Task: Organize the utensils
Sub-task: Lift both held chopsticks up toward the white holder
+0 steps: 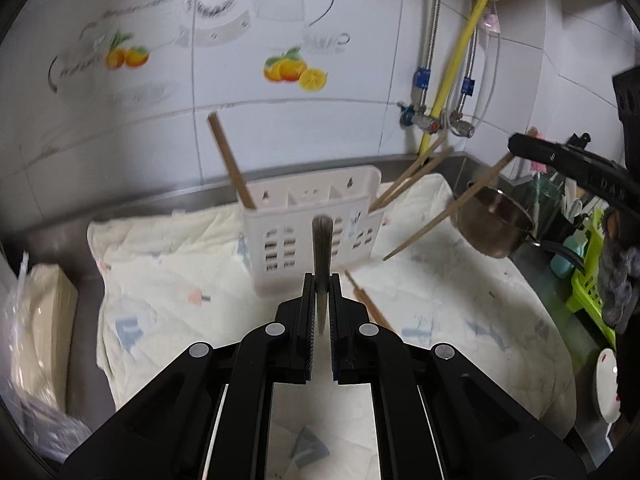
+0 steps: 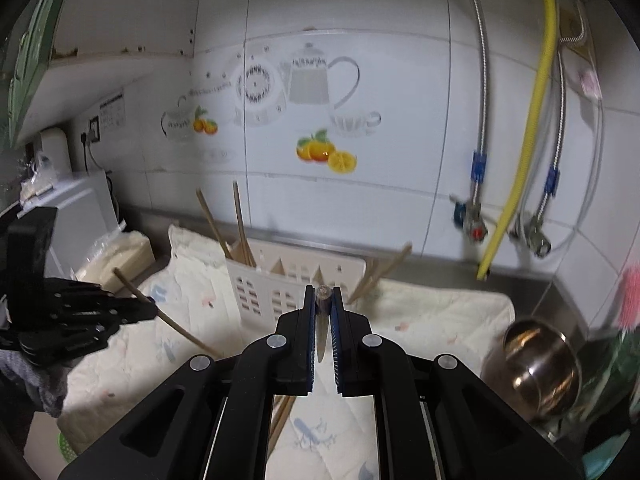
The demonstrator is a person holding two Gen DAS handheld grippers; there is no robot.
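Chopsticks lean out of the end slots of the white caddy (image 1: 312,228), which stands on the quilted cloth (image 1: 168,280) over the counter, ready for more. Left gripper (image 1: 322,300) has its jaws clamped on 1 chopstick (image 1: 322,248), right gripper (image 2: 322,304) on another (image 2: 322,294), both carried above it, probably for dropping in.
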